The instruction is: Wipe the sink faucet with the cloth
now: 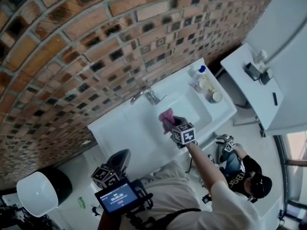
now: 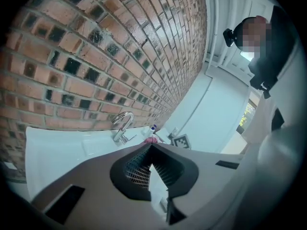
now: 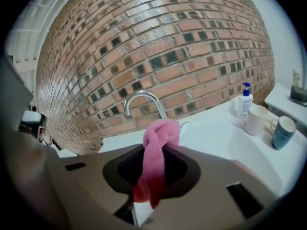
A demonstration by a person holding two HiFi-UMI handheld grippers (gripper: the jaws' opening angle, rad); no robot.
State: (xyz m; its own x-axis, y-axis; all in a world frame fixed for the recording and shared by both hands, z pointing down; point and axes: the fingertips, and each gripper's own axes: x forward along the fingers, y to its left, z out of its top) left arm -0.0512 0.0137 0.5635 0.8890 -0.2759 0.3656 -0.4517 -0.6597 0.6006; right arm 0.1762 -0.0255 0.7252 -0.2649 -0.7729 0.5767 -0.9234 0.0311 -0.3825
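A chrome faucet (image 1: 144, 97) (image 3: 144, 103) (image 2: 122, 125) curves up at the back of the white sink (image 1: 144, 133) under the brick wall. My right gripper (image 1: 169, 124) (image 3: 160, 138) is shut on a twisted pink cloth (image 1: 166, 118) (image 3: 157, 155) and hovers over the basin, a short way in front of the faucet, not touching it. My left gripper (image 1: 115, 164) (image 2: 151, 150) hangs low at the sink's near left, jaws shut with nothing between them. In the left gripper view a bit of the pink cloth (image 2: 150, 140) shows past the jaws.
A soap pump bottle (image 1: 200, 72) (image 3: 245, 99) and two cups (image 3: 256, 120) (image 3: 284, 132) stand on the sink's right end. A white side table (image 1: 254, 92) with small items is further right. A second person (image 1: 247, 174) crouches by the floor. A white bowl-like stool (image 1: 37, 193) is lower left.
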